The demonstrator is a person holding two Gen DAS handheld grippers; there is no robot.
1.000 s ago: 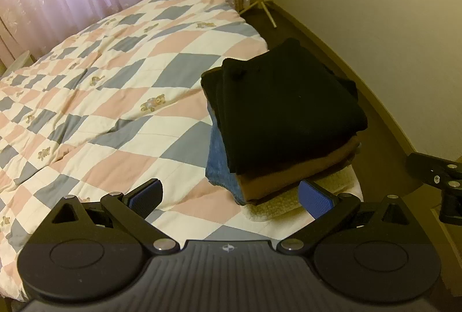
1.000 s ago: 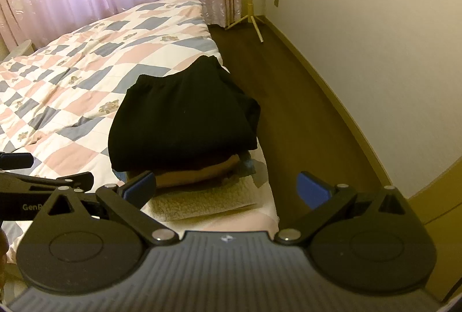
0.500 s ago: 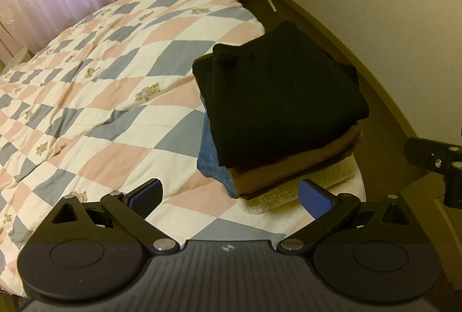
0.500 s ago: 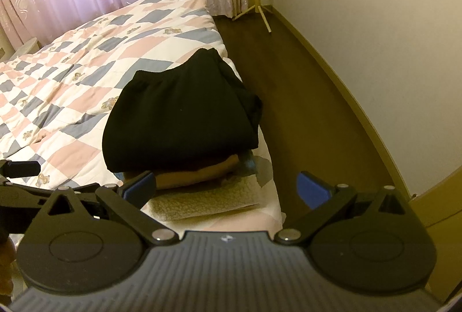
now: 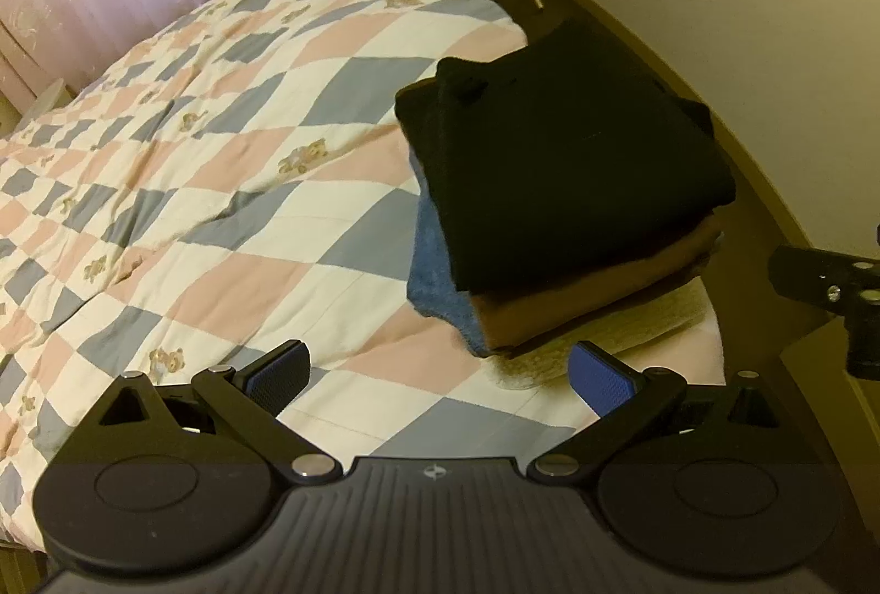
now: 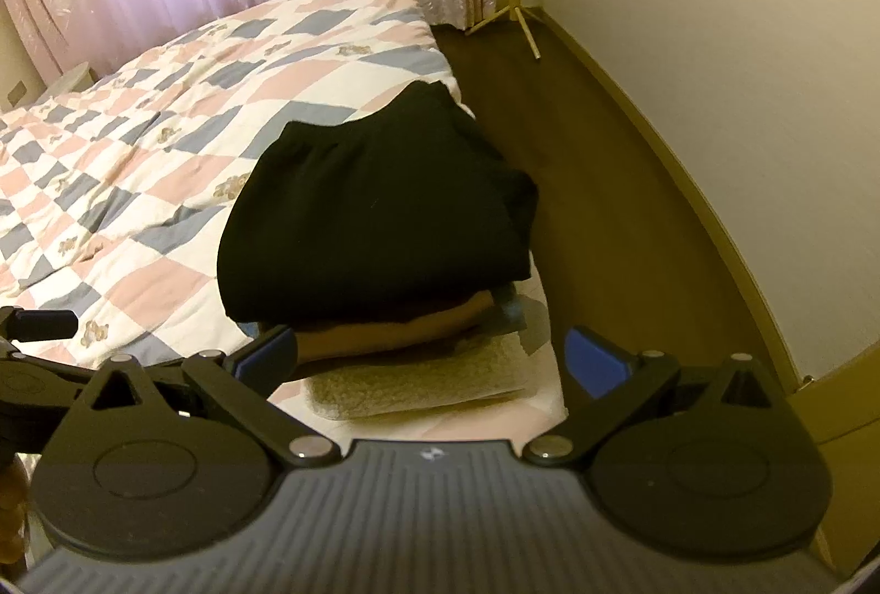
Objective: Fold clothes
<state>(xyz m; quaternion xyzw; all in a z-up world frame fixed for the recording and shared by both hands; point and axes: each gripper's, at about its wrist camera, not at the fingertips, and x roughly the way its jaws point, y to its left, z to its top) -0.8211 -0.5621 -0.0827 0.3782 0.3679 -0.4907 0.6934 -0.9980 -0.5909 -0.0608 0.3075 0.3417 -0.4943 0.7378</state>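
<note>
Both tools, the left gripper (image 5: 440, 377) and the right gripper (image 6: 432, 357), are held wide open with nothing gripped, and have been drawn slightly back over the last second. Just ahead of their fingertips, a stack is seen at the quilt's (image 5: 231, 187) edge: a black garment (image 5: 572, 165) on brown (image 5: 594, 302), blue (image 5: 440, 286) and cream (image 6: 418, 379) pieces. Since the pile is untouched, the folding is judged finished or paused.
</note>
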